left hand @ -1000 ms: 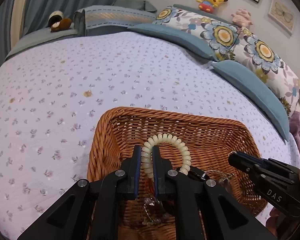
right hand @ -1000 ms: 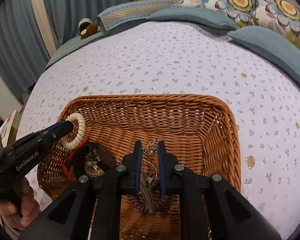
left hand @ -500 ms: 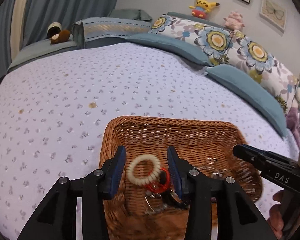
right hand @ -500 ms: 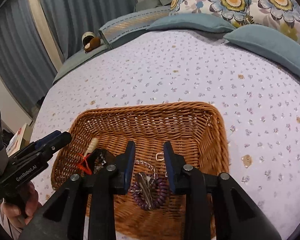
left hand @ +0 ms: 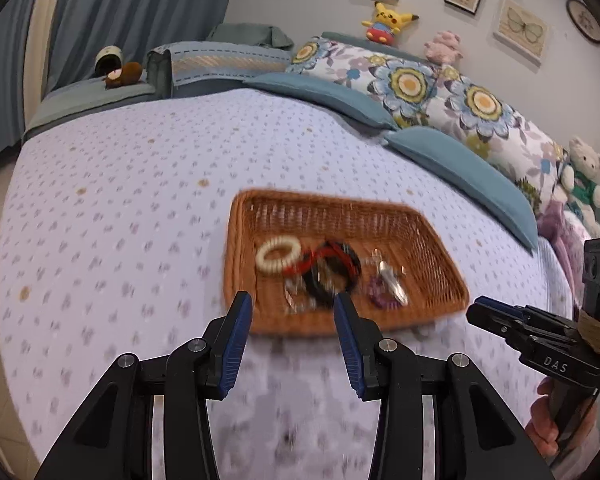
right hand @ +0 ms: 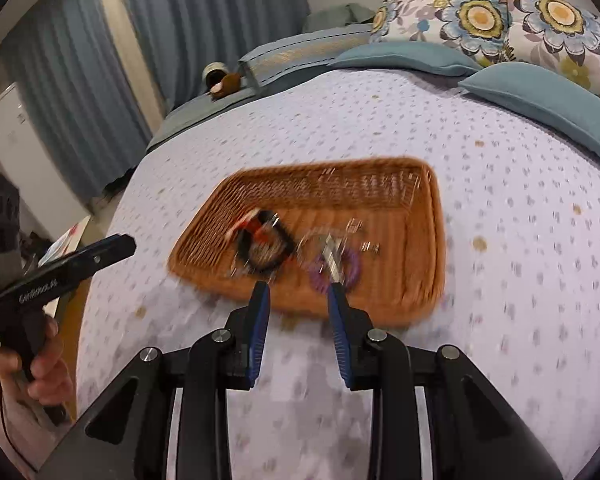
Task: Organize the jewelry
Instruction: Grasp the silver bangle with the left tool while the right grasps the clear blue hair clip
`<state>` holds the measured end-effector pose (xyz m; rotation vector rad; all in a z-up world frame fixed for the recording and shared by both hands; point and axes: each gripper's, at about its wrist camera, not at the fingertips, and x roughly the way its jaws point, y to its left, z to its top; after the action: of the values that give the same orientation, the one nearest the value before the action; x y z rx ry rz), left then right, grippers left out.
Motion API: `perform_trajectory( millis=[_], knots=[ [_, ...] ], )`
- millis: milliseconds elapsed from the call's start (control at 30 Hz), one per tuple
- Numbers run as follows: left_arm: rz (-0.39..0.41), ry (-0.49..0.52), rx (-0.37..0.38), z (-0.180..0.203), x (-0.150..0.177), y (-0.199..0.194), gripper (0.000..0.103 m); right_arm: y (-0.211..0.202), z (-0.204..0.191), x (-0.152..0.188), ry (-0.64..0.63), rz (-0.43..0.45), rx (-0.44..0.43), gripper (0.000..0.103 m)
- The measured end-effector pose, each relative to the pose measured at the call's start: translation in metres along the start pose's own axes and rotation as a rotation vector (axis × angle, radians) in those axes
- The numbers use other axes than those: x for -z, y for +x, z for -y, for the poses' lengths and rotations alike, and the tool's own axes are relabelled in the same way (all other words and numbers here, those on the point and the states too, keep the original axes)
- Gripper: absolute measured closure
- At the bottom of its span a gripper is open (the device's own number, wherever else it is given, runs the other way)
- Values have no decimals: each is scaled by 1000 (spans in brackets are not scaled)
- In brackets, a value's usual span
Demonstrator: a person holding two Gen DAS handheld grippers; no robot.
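Both the left gripper (left hand: 288, 304) and right gripper (right hand: 298, 293) are hanging half open and empty at six o'clock of the basket (left hand: 436, 296), where a cream ring (left hand: 278, 255) and maybe a purple one (right hand: 354, 270) are lying.

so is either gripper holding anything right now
Nothing is held. Left gripper and right gripper are open and empty; the jewelry lies in the basket.

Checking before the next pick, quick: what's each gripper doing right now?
Left gripper: open, empty, held back from the wicker basket.
Right gripper: open, empty; the jewelry lies in the basket.
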<state>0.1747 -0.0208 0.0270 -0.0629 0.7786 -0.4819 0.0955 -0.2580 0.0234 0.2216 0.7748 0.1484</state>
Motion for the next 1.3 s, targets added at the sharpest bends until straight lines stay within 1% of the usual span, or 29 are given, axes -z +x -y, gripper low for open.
perform_trajectory(
  millis=[167,267,367,500,700,767,867,933,1033,1100,1167,1233,1300],
  knots=[
    [-64,-13,-6,-2,39,-10,59,-18,-11,44,-32,-54,-43,70],
    [-94,-29,-18,-4,58,-12,59,-29,-16,71,-54,-80,-60,70],
    [-116,-38,-20,-6,72,-12,59,-36,-21,90,-74,-107,-71,70],
    [-130,-46,-16,-6,83,-8,59,-49,-33,116,-101,-130,-83,70],
    [-160,-44,-23,-6,95,1,59,-51,-41,137,-117,-158,-84,70],
    [-172,-38,-16,-5,98,4,59,-46,-46,146,-154,-186,-49,70],
    [-188,-41,-5,-6,103,9,59,-42,-52,152,-208,-201,-29,70],
    [-196,-43,-4,-6,105,11,59,-38,-55,154,-239,-202,1,70],
    [-200,-43,5,-5,106,14,59,-31,-51,152,-239,-196,55,70],
    [-206,-39,6,-3,107,16,59,-20,-44,151,-227,-224,79,70],
    [-216,-40,9,-3,108,19,59,-14,-39,150,-200,-243,75,71],
    [-227,-44,16,-2,108,24,59,-14,-37,145,-182,-232,63,73],
    [-230,-45,17,-1,107,27,59,-13,-36,142,-170,-226,61,73]
  ],
)
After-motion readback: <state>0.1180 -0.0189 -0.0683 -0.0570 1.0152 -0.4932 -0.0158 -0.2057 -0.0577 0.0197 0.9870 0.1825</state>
